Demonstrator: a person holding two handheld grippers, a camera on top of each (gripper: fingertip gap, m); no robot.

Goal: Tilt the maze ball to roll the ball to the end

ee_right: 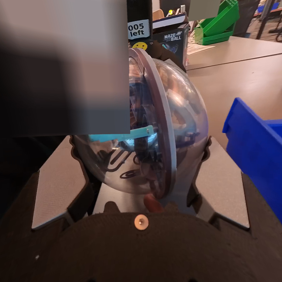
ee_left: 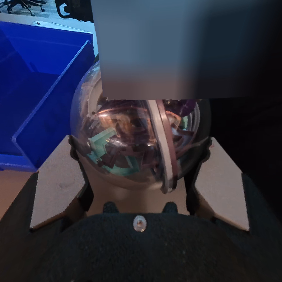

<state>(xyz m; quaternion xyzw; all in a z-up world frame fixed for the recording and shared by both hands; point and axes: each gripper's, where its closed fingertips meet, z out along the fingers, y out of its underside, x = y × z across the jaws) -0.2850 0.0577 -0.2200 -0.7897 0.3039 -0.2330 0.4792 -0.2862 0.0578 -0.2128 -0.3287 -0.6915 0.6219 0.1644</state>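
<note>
Both tongs clamp one clear maze ball (ee_left: 137, 137) from opposite sides, holding it above the bench (ee_right: 228, 79) beside a blue bin (ee_right: 259, 145). The left tongs (ee_left: 139, 146) stand wide apart, with each fingertip (ee_left: 73, 146) pressed to the shell near its widest part. The right tongs (ee_right: 139, 146) grip it the same way, fingertip (ee_right: 207, 149) against the shell. The two-sided hold probably serves the task: with four contact points on a smooth sphere, the person can turn it on any axis without slipping.

The grey seam ring (ee_left: 164, 152) runs nearly upright and slightly tilted, so the maze inside lies on its side. Teal track pieces (ee_left: 100, 146) and dark brown rails show through the shell. The small ball inside cannot be made out, so progress along the track cannot be judged.

A dark box (ee_right: 172, 41) and green bins (ee_right: 216, 29) stand toward the bench's far edge, well apart from the sphere.
</note>
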